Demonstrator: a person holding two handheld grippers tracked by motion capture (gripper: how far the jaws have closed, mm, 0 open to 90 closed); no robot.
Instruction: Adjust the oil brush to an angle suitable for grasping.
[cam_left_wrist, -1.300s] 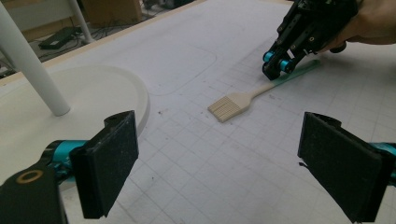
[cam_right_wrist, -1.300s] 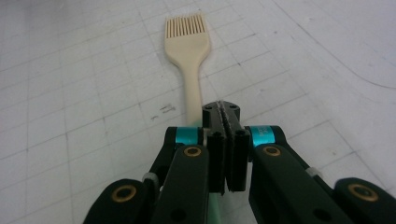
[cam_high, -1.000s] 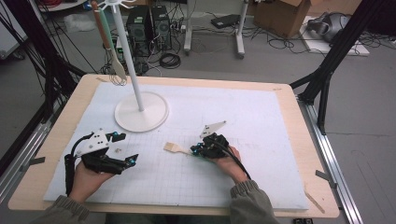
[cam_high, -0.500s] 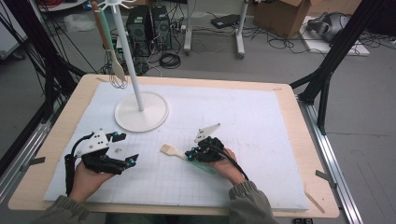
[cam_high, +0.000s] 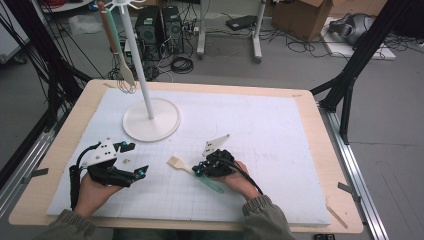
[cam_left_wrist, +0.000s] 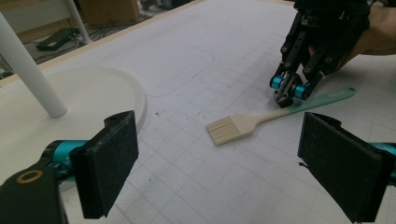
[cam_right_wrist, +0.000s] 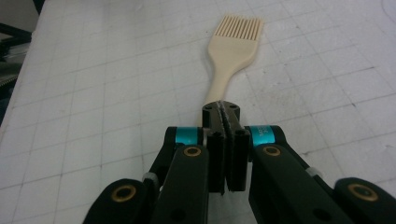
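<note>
Grasp done — right gripper (cam_right_wrist: 223, 112) clamps the cream-bristled, teal-handled silicone brush (cam_right_wrist: 233, 51), seemingly unlifted; left gripper (cam_left_wrist: 224, 163) gapes idle — hanging remains.

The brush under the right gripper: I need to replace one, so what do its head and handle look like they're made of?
The brush head looks like cream silicone, matte, with moulded comb-like bristles. Its mint handle seems glossy, slightly translucent plastic, possibly silicone too. The right gripper is shut on its neck.
</note>
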